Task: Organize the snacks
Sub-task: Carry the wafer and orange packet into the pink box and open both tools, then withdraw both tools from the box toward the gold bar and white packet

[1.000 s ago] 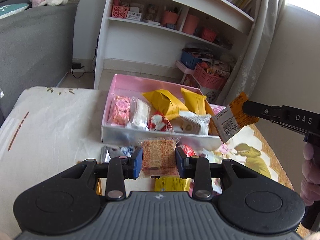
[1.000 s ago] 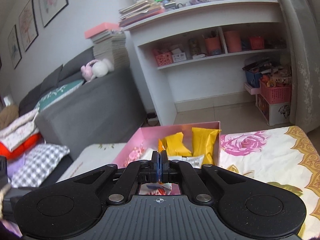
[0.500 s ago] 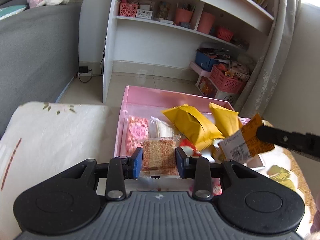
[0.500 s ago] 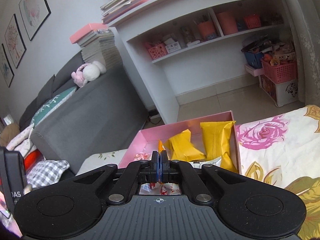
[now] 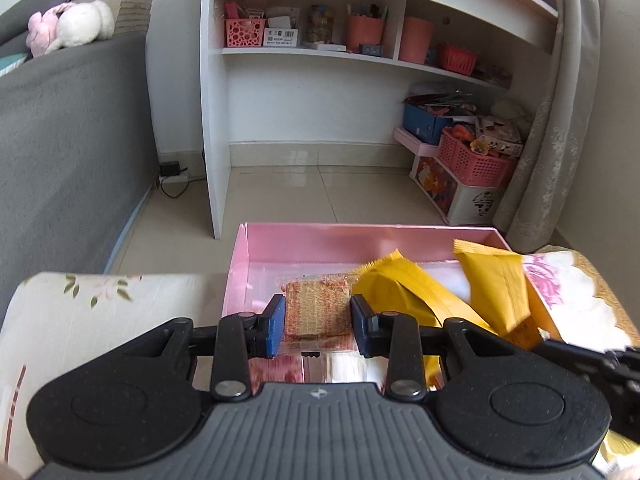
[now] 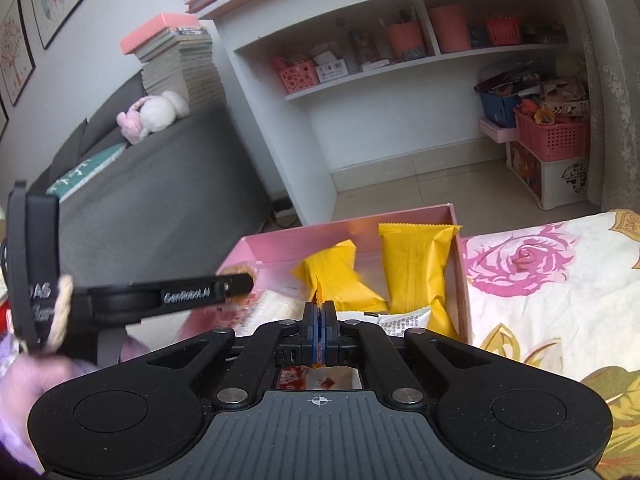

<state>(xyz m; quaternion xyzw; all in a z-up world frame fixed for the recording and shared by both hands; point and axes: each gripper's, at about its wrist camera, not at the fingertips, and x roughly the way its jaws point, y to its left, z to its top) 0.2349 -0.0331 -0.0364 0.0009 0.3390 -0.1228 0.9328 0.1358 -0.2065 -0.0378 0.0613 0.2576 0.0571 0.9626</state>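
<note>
My left gripper is shut on a clear-wrapped cracker packet and holds it over the left half of the pink box. My right gripper is shut on the edge of an orange snack packet, over the box's near side. Two yellow packets lie in the box, also seen in the right wrist view. The left gripper's arm crosses the right wrist view.
The box stands on a table with a floral cloth. Behind are a white shelf unit, a grey sofa, a red basket on a white bin and a curtain.
Both grippers have moved forward over the pink box with their packets. The left gripper's cracker packet now hangs above the box's inside, no longer in front of its near wall.
</note>
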